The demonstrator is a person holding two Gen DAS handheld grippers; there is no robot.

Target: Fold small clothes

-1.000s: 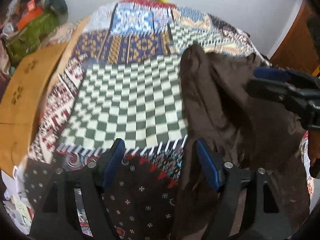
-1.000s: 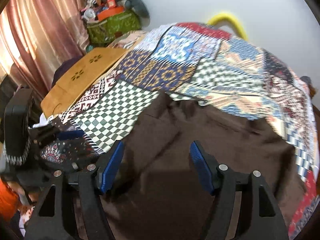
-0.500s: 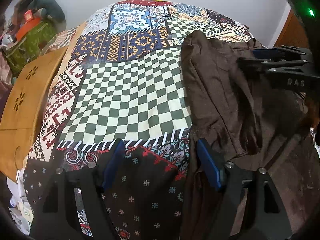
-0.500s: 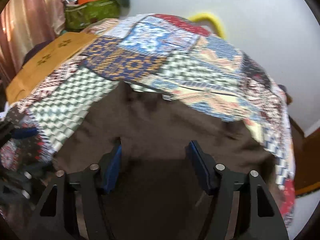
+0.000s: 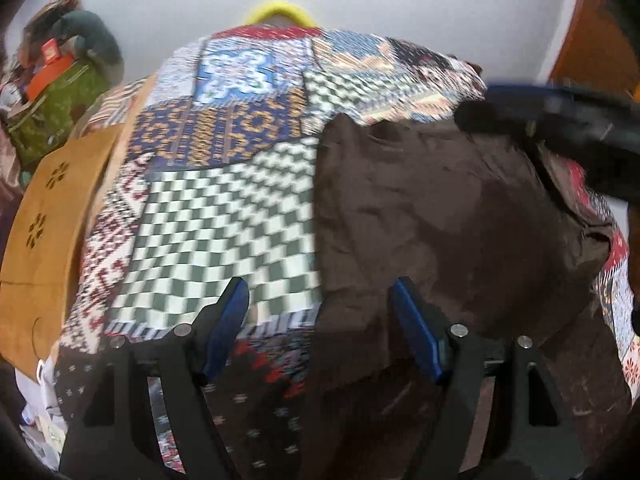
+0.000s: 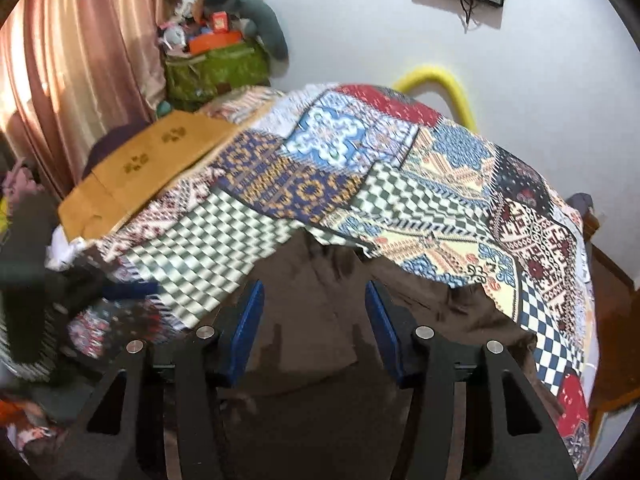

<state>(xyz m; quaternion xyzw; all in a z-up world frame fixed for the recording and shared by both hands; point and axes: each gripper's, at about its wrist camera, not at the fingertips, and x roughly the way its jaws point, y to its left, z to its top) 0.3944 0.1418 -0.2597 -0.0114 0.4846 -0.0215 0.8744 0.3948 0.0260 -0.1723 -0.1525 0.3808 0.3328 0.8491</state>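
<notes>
A dark brown garment (image 5: 452,216) lies spread on the patchwork bedspread (image 5: 224,216), at the right of the left wrist view. It also shows in the right wrist view (image 6: 320,364), under and ahead of the fingers. My left gripper (image 5: 320,316) is open and empty, hovering over the garment's left edge. My right gripper (image 6: 314,316) is open and empty above the garment; it also appears blurred at the upper right of the left wrist view (image 5: 560,116).
A tan board with flower cut-outs (image 5: 44,220) lies along the bed's left side. A green bag with clutter (image 6: 216,68) stands by the pink curtain (image 6: 76,60). A yellow curved tube (image 6: 440,84) is behind the bed. A wooden door (image 5: 592,44) is at right.
The fold of the garment that stood up earlier now lies flatter and spread. Both grippers have moved over the garment; the right one has lifted and pulled back.
</notes>
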